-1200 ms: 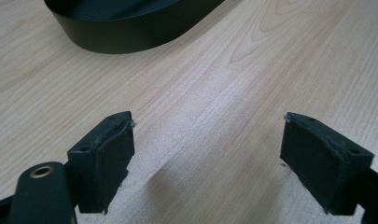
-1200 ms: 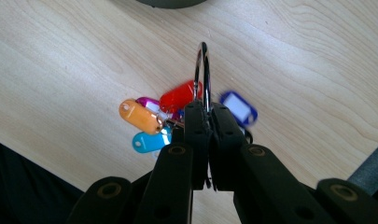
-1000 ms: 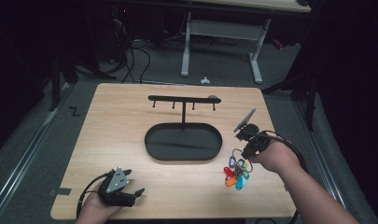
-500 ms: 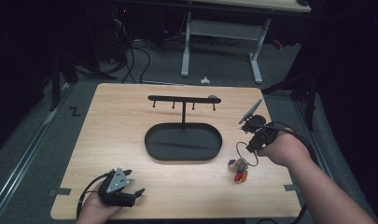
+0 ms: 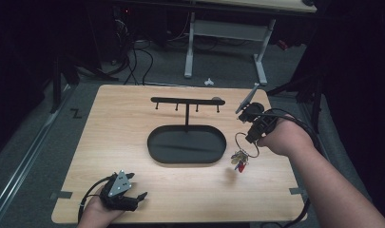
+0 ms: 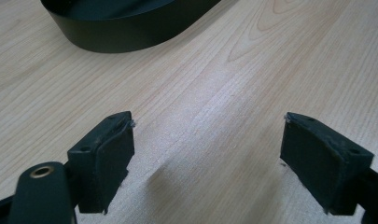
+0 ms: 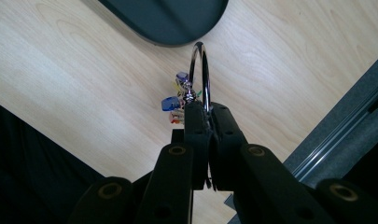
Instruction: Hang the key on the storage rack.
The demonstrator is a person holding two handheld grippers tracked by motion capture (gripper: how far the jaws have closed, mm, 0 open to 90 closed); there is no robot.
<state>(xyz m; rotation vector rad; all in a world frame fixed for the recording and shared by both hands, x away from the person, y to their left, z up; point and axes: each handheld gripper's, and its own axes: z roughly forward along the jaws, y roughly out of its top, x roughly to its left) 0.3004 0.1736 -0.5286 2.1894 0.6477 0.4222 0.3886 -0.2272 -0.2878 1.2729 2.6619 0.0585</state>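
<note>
My right gripper point(image 5: 252, 137) is shut on a silver key ring point(image 5: 245, 144) and holds it above the table, right of the black oval tray point(image 5: 187, 144). A bunch of coloured keys point(image 5: 239, 159) hangs from the ring. In the right gripper view the ring point(image 7: 199, 74) stands up from the closed jaws, with the keys point(image 7: 176, 95) dangling below it. A black rack with small hooks point(image 5: 187, 101) rises from the tray on a post. My left gripper point(image 5: 141, 195) rests open on the table's front left, nothing between its pads point(image 6: 105, 156).
The wooden table point(image 5: 133, 123) ends close to my right hand, with grey floor beyond its edge point(image 7: 345, 126). The tray's wall point(image 6: 126, 35) lies ahead of the left gripper. Cables and a desk frame point(image 5: 223, 33) stand on the floor behind the table.
My right gripper has lifted the key ring off the table and carried it up and back toward the rack; the keys now hang free. The left gripper has stayed put.
</note>
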